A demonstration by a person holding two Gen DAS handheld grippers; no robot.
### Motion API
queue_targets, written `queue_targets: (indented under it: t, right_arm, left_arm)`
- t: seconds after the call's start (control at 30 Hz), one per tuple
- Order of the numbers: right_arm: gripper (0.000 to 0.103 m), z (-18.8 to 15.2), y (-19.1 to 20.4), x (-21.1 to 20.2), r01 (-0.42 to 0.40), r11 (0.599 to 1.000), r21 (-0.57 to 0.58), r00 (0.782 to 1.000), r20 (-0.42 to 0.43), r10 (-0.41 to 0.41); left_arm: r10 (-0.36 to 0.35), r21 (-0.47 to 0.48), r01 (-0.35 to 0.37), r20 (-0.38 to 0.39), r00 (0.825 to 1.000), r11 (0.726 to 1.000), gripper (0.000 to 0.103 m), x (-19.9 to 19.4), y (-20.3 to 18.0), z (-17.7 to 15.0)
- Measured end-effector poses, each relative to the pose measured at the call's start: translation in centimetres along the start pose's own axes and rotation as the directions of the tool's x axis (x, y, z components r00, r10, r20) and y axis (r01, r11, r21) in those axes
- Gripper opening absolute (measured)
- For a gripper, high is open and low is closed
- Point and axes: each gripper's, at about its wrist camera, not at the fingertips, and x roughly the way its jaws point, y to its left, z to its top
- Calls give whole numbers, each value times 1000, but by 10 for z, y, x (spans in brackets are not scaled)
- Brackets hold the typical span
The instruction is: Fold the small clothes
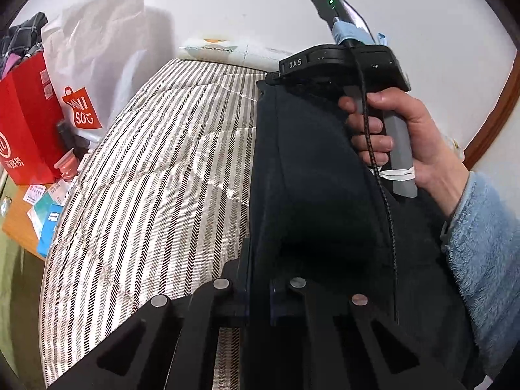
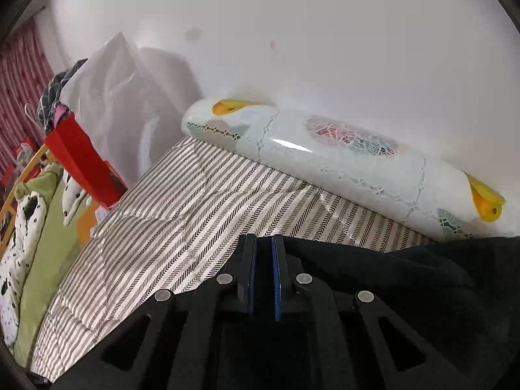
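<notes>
A black garment point(image 1: 312, 175) hangs stretched between both grippers above the striped bed cover point(image 1: 156, 175). My left gripper point(image 1: 258, 279) is shut on the garment's near edge. In the left wrist view the right gripper point(image 1: 276, 76), held in a hand, is shut on the far edge of the garment. In the right wrist view the right gripper point(image 2: 264, 250) has its fingers close together with the black garment point(image 2: 406, 273) bunched at them and to the right, over the striped bed cover point(image 2: 182, 214).
A long pale bolster point(image 2: 328, 159) with yellow ends lies along the white wall. A red bag point(image 1: 29, 123), a white Miniso bag point(image 1: 91, 65) and small boxes on a side table point(image 1: 19, 217) stand left of the bed. A green cover with spotted cloth point(image 2: 19, 247) lies far left.
</notes>
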Motion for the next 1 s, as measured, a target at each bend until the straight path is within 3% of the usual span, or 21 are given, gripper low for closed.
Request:
queue_targets:
  t: [0.1,0.2,0.33,0.47,0.53,0.67,0.83,0.93,1.0]
  right_arm:
    - [20,-4,-4,-15,-3,1000,26,1000,5,3]
    - [28,-14,-16,-54,31,999,31,999,29,-32]
    - [33,-47,-48,-123,146,987,61,987,52,-149]
    - [34,-97,-98,-187,303,946,119,951,25,-308]
    - [34,-130,-129,-219,375,913,161,925,0,-380]
    - [34,-198,-177,-268,496,834,243,866,-69,-495]
    - [34,-273,-217,-298,532,768,356,843,-144,-518]
    - [33,-293,-227,-292,557,740,376,828,-189,-527]
    - [34,-301,-226,-291,549,734,401,831,-166,-531]
  left_arm:
    - [-7,-4,7,-1,1000,1000,12,-4,0,-1]
    - [-43,-14,43,13,999,999,15,-15,-1,-2]
    - [-59,-6,60,55,997,998,46,-31,-9,5]
    - [-59,23,57,81,995,998,47,-33,-22,22]
    - [-18,38,14,92,996,999,47,-27,-27,27]
    - [69,31,-70,42,997,997,47,0,-23,25]
    - [103,17,-103,-5,995,995,47,13,-19,16]
    - [127,33,-127,-2,992,991,47,12,-22,15]
    - [138,41,-138,-4,990,990,47,11,-24,15]
